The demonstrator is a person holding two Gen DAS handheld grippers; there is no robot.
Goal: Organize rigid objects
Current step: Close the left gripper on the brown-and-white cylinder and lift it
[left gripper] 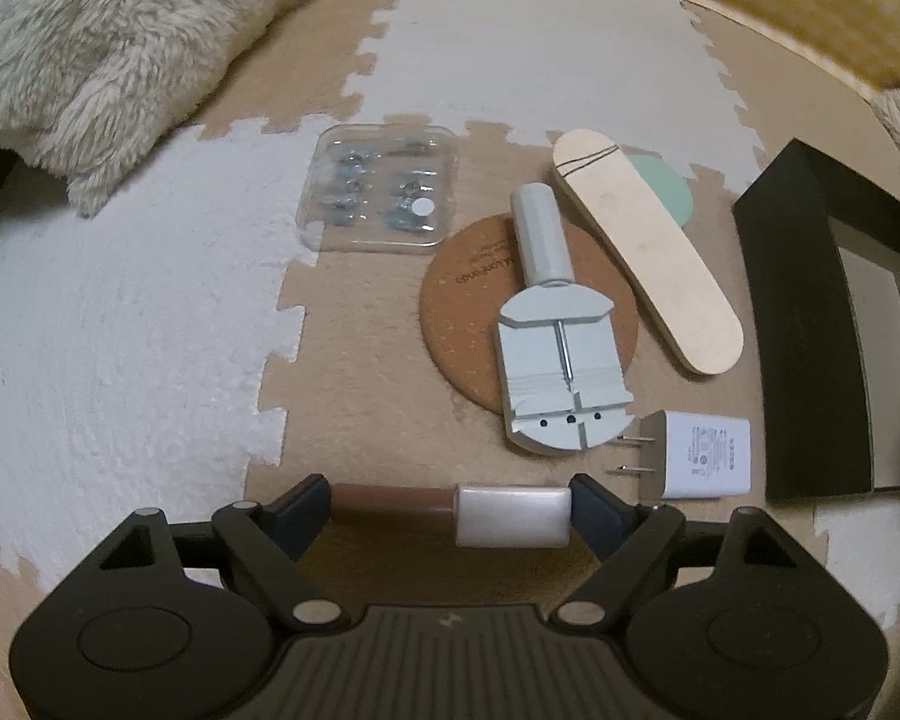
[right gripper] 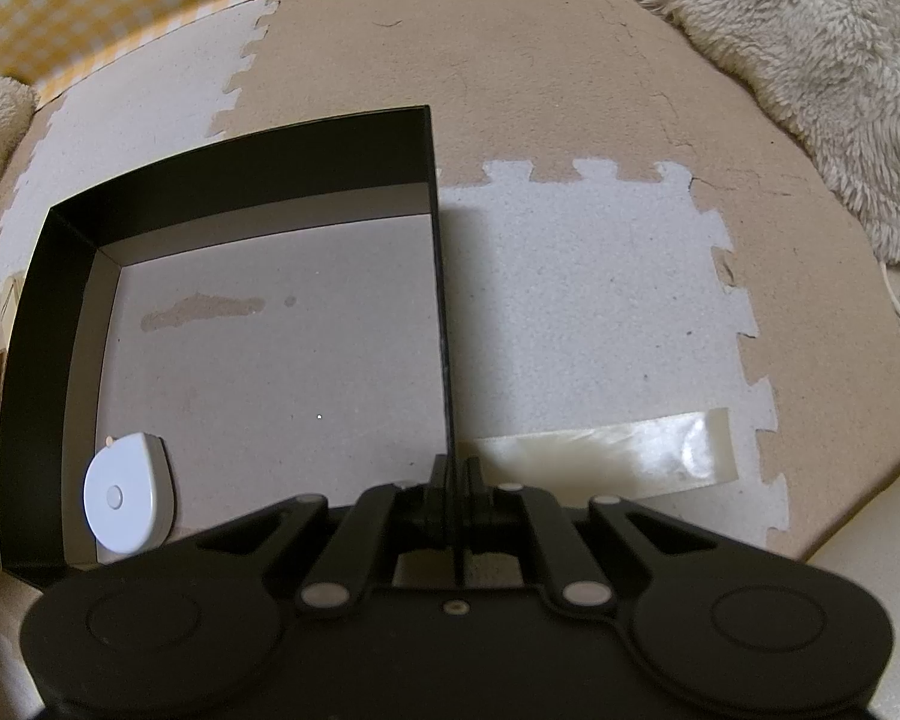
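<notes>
My left gripper (left gripper: 450, 510) is shut on a brown tube with a pearly white cap (left gripper: 450, 510), held crosswise above the foam mat. Ahead lie a grey watch-link tool (left gripper: 555, 330) on a cork coaster (left gripper: 450, 312), a wooden mini skateboard deck (left gripper: 648, 252), a white plug charger (left gripper: 699, 456) and a clear case of small metal parts (left gripper: 378, 198). The black box (left gripper: 810, 330) is at the right. My right gripper (right gripper: 453, 492) is shut on the right wall of the black box (right gripper: 444, 300). A white round tape measure (right gripper: 129, 501) lies inside the box.
A fluffy beige blanket (left gripper: 102, 54) lies at the far left, and shows at the far right in the right wrist view (right gripper: 810, 78). A yellow checked border (right gripper: 150, 6) runs along the back. A strip of clear tape (right gripper: 606, 450) sits on the mat right of the box.
</notes>
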